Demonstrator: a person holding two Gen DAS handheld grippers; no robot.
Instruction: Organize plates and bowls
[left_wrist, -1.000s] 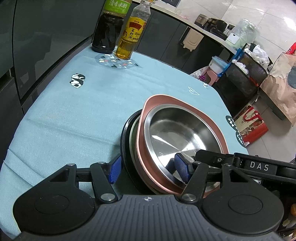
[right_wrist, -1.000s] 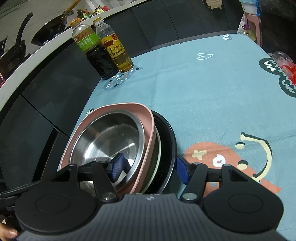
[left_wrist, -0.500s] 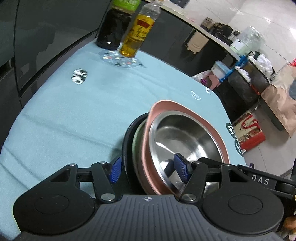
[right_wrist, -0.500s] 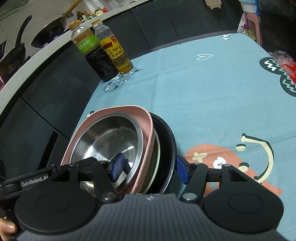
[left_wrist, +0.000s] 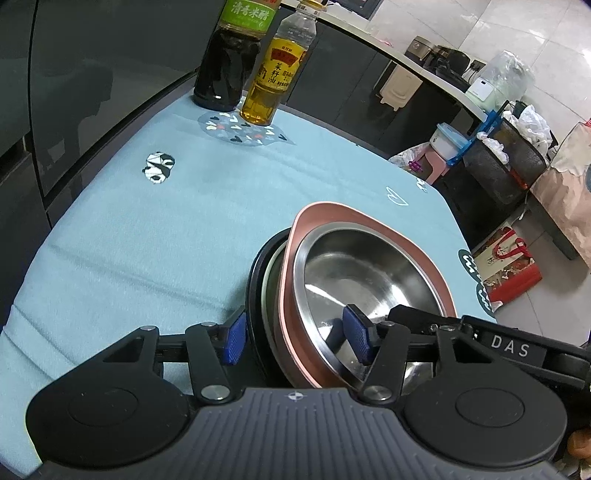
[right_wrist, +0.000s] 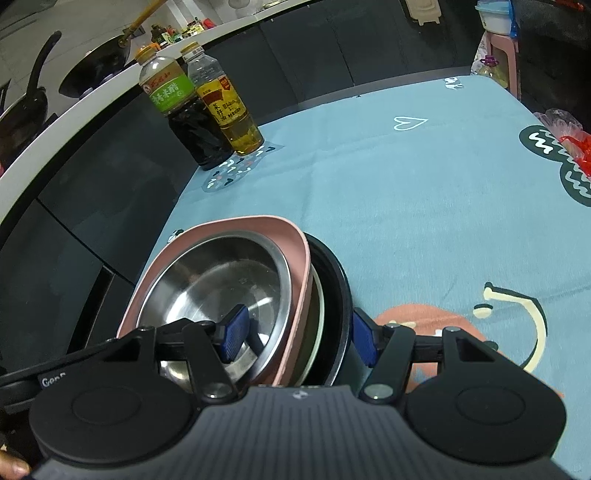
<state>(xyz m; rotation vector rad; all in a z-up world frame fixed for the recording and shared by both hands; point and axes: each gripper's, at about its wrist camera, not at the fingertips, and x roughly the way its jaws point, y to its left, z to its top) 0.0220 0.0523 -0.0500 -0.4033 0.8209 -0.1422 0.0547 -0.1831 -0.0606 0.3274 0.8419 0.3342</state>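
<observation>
Kitchen table under a light blue printed tablecloth, dark cabinet fronts behind it. Stack of dishes sits near the table's near edge, by the side that faces the cabinets: steel bowl nested in a pink square-ish plate, under that a pale green plate showing only as a rim, all inside a black bowl at the bottom. Upper pieces look tilted against the black one. Left gripper straddles the stack rim, one blue pad outside the black bowl, the other inside the steel bowl; jaws are closing, with the rims between them; outer pad looks to be at the black wall, inner pad looks just off the steel, contact unclear. Right gripper straddles the same stack from the opposite side, one pad inside the steel bowl, the other outside the black bowl; jaws apart, cannot tell if the pads press. Each gripper's arm shows in the other's view, crossing over the bowl. Further out, at the far corner by the cabinets, a dark vinegar bottle with green label and an oil bottle with yellow label stand side by side, touching or nearly. Bags and bins on the floor beyond the table.
</observation>
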